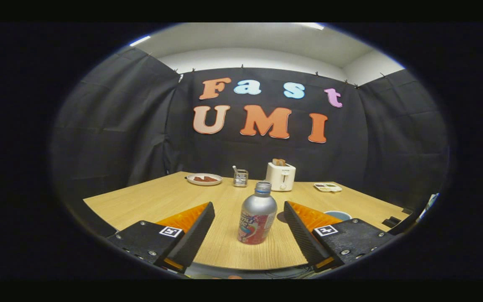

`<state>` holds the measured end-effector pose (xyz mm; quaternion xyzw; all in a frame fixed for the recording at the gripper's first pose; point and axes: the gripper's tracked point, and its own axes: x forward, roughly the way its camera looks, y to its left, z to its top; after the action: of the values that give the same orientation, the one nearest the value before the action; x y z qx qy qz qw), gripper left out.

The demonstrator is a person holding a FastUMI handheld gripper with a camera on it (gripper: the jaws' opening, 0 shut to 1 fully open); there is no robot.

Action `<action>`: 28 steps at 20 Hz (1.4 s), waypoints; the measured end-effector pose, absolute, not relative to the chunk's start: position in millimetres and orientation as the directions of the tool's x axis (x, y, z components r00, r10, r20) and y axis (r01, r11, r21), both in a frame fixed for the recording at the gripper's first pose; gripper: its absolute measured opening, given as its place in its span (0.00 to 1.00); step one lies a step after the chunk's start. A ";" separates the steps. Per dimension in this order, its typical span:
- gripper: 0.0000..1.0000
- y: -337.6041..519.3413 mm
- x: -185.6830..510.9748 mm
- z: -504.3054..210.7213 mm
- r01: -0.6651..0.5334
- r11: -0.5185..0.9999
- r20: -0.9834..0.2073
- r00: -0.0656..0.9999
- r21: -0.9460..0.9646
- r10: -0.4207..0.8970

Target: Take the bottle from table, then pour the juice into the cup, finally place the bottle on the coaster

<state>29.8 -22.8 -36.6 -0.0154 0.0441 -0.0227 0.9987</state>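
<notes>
A silver bottle with a colourful label and no cap stands upright on the wooden table. It sits between the fingers of my gripper, a little nearer the right finger. The fingers stand wide apart and neither touches the bottle, so the gripper is open. A blue cup peeks out just behind the right finger, mostly hidden by it. A dark round patch lies on the table between the bottle and the right finger; I cannot tell what it is.
Along the table's far side stand a white toaster with bread in it, a small metal rack, a plate with brown food, and a flat white item to the right. Black cloth walls enclose the table.
</notes>
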 end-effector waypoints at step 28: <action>0.99 -17.7 99.9 -147.9 0.072 0.996 -0.357 0.933 0.050 -0.049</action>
<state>99.9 -17.7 -147.9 0.0313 0.1806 -0.0308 0.9826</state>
